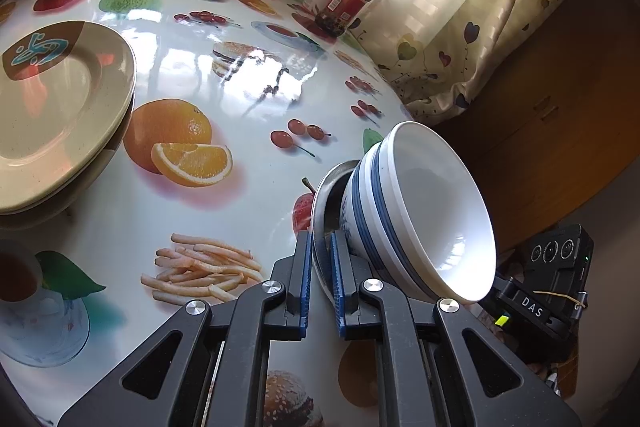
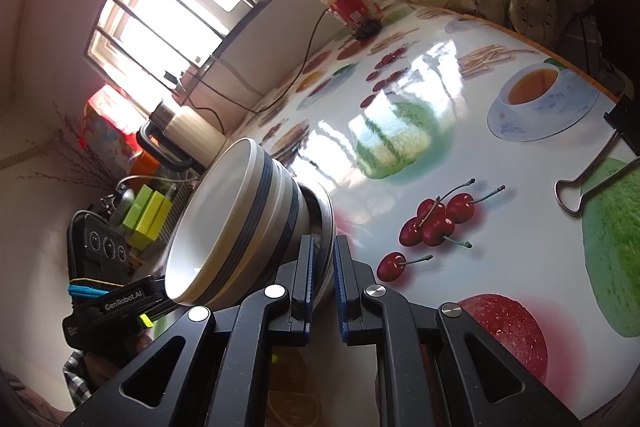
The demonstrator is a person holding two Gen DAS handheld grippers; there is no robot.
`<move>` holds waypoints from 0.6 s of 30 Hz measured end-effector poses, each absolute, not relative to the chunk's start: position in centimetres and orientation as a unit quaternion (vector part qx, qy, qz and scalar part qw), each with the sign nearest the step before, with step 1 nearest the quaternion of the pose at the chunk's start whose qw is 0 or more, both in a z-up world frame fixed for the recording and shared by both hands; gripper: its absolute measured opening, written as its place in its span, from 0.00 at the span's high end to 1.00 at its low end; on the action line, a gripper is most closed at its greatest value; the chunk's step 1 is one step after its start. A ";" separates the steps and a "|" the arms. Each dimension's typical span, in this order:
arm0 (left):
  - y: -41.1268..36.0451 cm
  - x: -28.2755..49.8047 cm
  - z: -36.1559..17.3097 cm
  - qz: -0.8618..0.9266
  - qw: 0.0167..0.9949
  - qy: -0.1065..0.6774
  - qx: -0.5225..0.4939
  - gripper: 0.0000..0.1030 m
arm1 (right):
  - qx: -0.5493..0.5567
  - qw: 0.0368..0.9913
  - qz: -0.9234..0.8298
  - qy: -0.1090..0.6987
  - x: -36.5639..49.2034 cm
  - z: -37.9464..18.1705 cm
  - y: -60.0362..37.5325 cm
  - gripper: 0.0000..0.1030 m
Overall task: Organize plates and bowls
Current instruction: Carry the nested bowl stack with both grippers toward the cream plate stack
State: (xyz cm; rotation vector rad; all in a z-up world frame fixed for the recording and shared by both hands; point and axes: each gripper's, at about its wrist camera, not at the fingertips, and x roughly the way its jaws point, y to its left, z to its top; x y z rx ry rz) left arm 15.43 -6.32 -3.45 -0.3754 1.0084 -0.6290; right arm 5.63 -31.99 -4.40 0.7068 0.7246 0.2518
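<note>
Left wrist view: left gripper [image 1: 321, 281] closed down on the rim of a metal bowl [image 1: 320, 203], pads either side of the thin edge. A stack of white bowls with blue bands [image 1: 424, 211] sits nested in it. The whole set is tipped on its side, mouths facing right toward the other gripper's body, bases toward the bench [image 1: 224, 75]. It looks held over the near edge of the bench rather than resting flat. A stack of beige plates [image 1: 60, 115] stands well apart at left. A red-labelled jar [image 1: 346, 5] sits far back near the curtain.

Right wrist view: right gripper [image 2: 323, 277] likewise pinched on the metal bowl's rim [image 2: 326, 219], from the opposite side. The banded bowls [image 2: 236, 223] here open toward the left, toward the left gripper's body. A binder clip [image 2: 592, 183] lies at the bench's right edge.

Step in hand, as I judge it: a two-handed carry of the bowl stack. The stack's axis runs roughly level, across between the two grippers. The next move calls for rolling both wrists together until the mouths face up, then setting the stack down, likely near the plates. Uneven rolling could let the inner bowls slide out.
</note>
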 end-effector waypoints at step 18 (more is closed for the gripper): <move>-6.6 15.2 -3.0 -0.285 0.822 0.467 -0.158 0.91 | 0.339 0.866 0.123 0.347 5.5 -4.2 -31.8 0.90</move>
